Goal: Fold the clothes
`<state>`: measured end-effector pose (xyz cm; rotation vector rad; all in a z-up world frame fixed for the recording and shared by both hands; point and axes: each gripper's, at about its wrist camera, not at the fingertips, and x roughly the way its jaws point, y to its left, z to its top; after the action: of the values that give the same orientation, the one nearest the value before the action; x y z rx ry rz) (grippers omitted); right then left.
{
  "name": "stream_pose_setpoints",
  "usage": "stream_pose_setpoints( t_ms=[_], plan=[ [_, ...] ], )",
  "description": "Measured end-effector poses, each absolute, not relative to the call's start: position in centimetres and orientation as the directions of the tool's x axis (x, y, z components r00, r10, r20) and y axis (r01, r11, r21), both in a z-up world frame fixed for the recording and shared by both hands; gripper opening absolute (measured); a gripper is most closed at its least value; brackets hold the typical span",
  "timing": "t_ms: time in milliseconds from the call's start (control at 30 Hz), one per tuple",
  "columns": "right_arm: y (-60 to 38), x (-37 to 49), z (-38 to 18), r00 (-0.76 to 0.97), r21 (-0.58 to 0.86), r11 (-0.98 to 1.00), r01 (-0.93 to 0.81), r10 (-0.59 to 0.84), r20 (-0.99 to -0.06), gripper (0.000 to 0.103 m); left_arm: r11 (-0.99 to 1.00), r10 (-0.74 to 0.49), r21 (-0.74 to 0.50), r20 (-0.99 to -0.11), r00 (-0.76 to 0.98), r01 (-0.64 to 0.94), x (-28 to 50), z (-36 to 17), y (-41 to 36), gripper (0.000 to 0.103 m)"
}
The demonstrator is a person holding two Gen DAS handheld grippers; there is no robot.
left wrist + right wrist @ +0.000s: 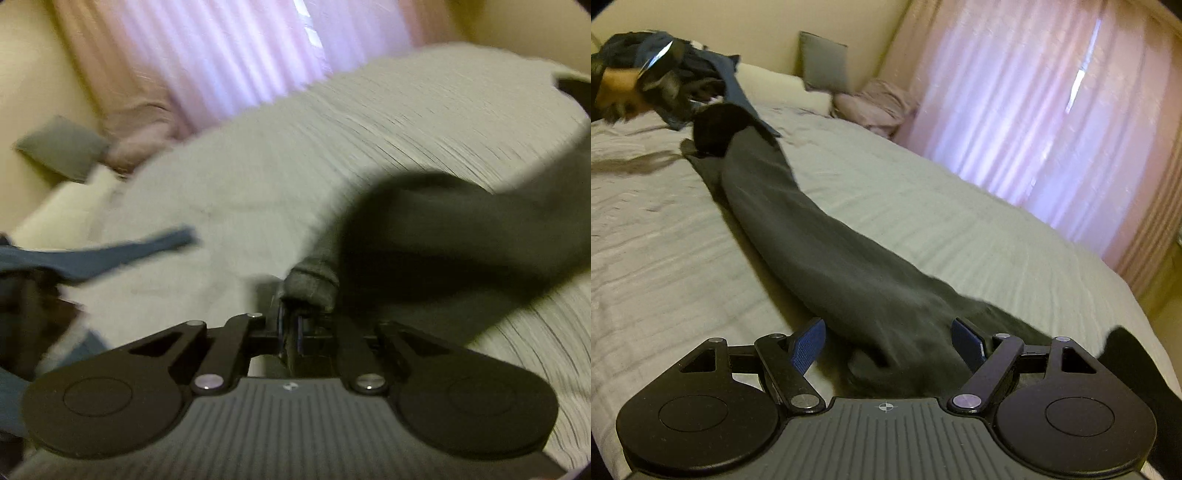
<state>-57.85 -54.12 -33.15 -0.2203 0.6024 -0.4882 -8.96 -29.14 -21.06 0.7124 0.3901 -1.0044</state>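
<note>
- I work over a bed [683,258] spread with a pale ribbed cover that fills most of both wrist views.
- At the far left of my right wrist view a heap of dark and blue clothes [701,74] lies near the head of the bed, with a hand [617,86] holding my left gripper just before it.
- Behind the heap stand a cream wall, a pale pillow [775,86] and a grey cushion [823,62] propped upright against the wall.
- Beside the cushion a pinkish bundle of fabric [879,103] lies at the foot of the curtains.
- Pink curtains [1034,103] glow with daylight along the right side of the room.
- The dark grey garment [820,251] stretches long and narrow across the cover, from the heap down to my right gripper.
- My left gripper [291,317] tilts downward, its jaws pressed together on a hemmed end of the garment; the view is blurred.
- My right gripper [890,343] tilts down over the near end, its blue pads [809,345] standing wide apart with the cloth between them, not pinched.
</note>
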Motion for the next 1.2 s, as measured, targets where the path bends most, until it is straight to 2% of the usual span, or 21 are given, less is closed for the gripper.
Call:
stream_pose_setpoints(
  t_ms=[67,133,167,233,333,500,600,667,767,900,1033,1133,1200],
  plan=[
    [-53.9,-57.0,-33.2,0.732,-0.331,0.873,0.358,-0.483,-0.481,0.078,0.394,-0.614,0.37,-0.576,0.54,0.841,-7.1,-18.1,-29.0,0.019],
    [-53.6,-56.1,-33.2,0.747,-0.325,0.881,0.344,-0.466,-0.473,0.078,0.446,-0.571,0.419,-0.548,0.612,0.791,-5.7,-17.0,-29.8,0.039],
    [-53.5,-55.7,-33.2,0.755,-0.322,0.885,0.337,-0.458,-0.47,0.078,0.462,-0.541,0.459,-0.532,0.652,0.758,-5.5,-17.3,-30.4,0.035],
    [-53.2,-54.9,-33.3,0.764,-0.31,0.893,0.325,-0.442,-0.47,0.078,0.471,-0.501,0.519,-0.509,0.7,0.714,-5.4,-18.0,-31.2,0.035],
    [-52.3,-54.3,-33.6,0.77,-0.316,0.901,0.297,-0.421,-0.478,0.078,0.437,-0.524,0.518,-0.518,0.676,0.735,-6.8,-20.2,-30.7,0.039],
    [-51.5,-54.7,-34.6,0.751,-0.363,0.893,0.266,-0.427,-0.503,0.078,0.23,-0.607,0.563,-0.554,0.569,0.794,-11.8,-25.1,-29.2,0.04],
    [-52.2,-55.8,-34.7,0.734,-0.32,0.894,0.315,-0.443,-0.516,0.078,0.065,-0.664,0.575,-0.585,0.465,0.816,-15.5,-27.5,-28.4,0.042],
    [-52.8,-56.5,-34.8,0.723,-0.287,0.892,0.349,-0.451,-0.523,0.078,-0.068,-0.682,0.617,-0.602,0.415,0.784,-17.8,-29.1,-28.4,0.045],
    [-52.9,-57.5,-34.7,0.714,-0.274,0.886,0.373,-0.463,-0.526,0.078,-0.207,-0.662,0.721,-0.601,0.448,0.661,-19.7,-31.4,-28.8,0.043],
    [-53.0,-58.2,-34.6,0.709,-0.245,0.891,0.383,-0.453,-0.541,0.078,-0.179,-0.677,0.634,-0.634,0.373,0.753,-18.7,-29.2,-28.8,0.04],
    [-53.5,-57.8,-33.8,0.729,-0.227,0.898,0.377,-0.438,-0.526,0.078,-0.013,-0.74,0.493,-0.589,0.323,0.87,-16.3,-25.3,-28.6,0.042],
    [-55.2,-56.7,-32.9,0.751,-0.156,0.91,0.384,-0.406,-0.52,0.078,0.02,-0.761,0.404,-0.588,0.276,0.914,-16.0,-23.2,-30.4,0.043],
    [-56.8,-55.4,-31.8,0.756,-0.125,0.917,0.378,-0.384,-0.531,0.078,-0.016,-0.756,0.402,-0.604,0.252,0.916,-16.6,-22.5,-32.4,0.045]
  ],
)
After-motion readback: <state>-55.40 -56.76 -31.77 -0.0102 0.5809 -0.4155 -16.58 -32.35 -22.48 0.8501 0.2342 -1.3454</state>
